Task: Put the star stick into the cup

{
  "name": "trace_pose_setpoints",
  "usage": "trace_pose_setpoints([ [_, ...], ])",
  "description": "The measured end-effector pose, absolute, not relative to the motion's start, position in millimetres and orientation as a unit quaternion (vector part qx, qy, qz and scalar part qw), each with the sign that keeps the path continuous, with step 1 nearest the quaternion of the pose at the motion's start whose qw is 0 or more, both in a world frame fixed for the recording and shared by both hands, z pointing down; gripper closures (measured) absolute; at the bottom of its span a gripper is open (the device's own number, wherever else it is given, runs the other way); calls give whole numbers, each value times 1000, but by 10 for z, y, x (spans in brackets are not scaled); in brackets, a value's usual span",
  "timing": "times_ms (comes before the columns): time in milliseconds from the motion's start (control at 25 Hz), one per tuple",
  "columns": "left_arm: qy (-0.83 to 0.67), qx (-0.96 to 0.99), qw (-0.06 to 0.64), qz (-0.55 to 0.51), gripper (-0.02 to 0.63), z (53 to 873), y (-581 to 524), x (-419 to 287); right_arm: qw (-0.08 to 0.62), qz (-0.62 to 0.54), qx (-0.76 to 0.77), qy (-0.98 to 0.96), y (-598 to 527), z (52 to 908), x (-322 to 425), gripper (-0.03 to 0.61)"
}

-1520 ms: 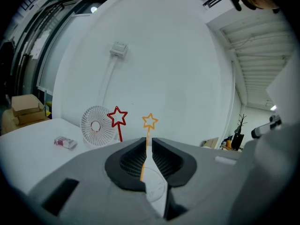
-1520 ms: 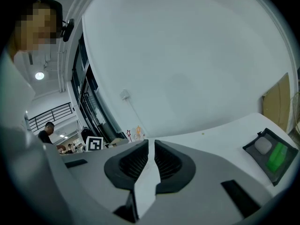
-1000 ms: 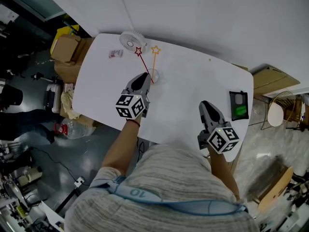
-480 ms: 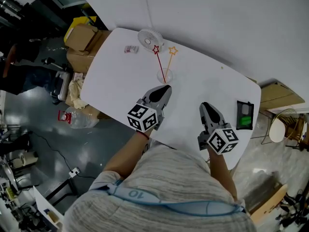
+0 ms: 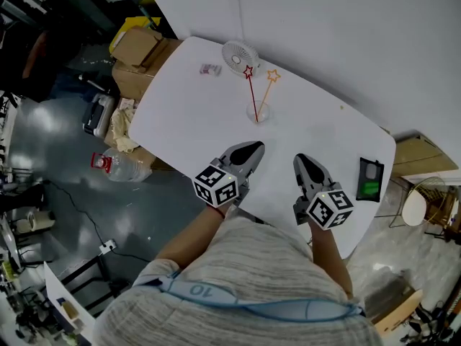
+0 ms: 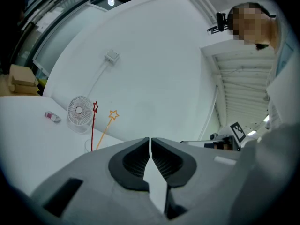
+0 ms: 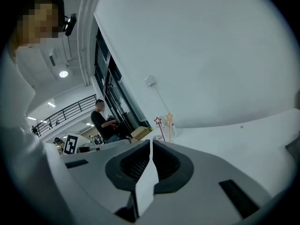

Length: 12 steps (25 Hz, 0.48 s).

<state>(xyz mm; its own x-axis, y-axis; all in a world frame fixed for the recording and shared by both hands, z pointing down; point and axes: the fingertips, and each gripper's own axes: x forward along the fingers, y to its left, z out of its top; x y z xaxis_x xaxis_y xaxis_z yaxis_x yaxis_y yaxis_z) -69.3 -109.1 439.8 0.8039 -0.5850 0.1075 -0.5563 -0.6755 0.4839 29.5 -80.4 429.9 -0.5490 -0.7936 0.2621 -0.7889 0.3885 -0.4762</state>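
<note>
A white table (image 5: 194, 114) with rounded corners stands against a white wall (image 5: 346, 27) in a workshop with a grey floor (image 5: 65, 157); boxes (image 5: 140, 49) sit beyond its far left corner and a chair (image 5: 416, 193) off its right end. Most of the top is bare, leaving wide room between the near edge and the things at the far side. A fan (image 5: 240, 55) stands at the far edge with a small packet (image 5: 210, 69) just to its left, and a black device (image 5: 370, 179) lies at the right edge. A clear cup (image 5: 261, 112) stands near the fan; the red star stick (image 5: 251, 92) and the orange star stick (image 5: 268, 89) both stand in it, leaning apart at the top. The left gripper (image 5: 256, 148) and right gripper (image 5: 301, 161) hover side by side over the near edge, well short of the cup. The left fingers (image 6: 133, 162) and the right fingers (image 7: 136, 165) are closed together on nothing
</note>
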Motion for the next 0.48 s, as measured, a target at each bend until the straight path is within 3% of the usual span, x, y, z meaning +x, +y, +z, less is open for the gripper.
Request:
trace_pose_setpoints([
  [480, -301, 914, 269, -33, 588, 4427, -881, -626, -39, -266, -446, 854, -743, 4367, 175, 568],
])
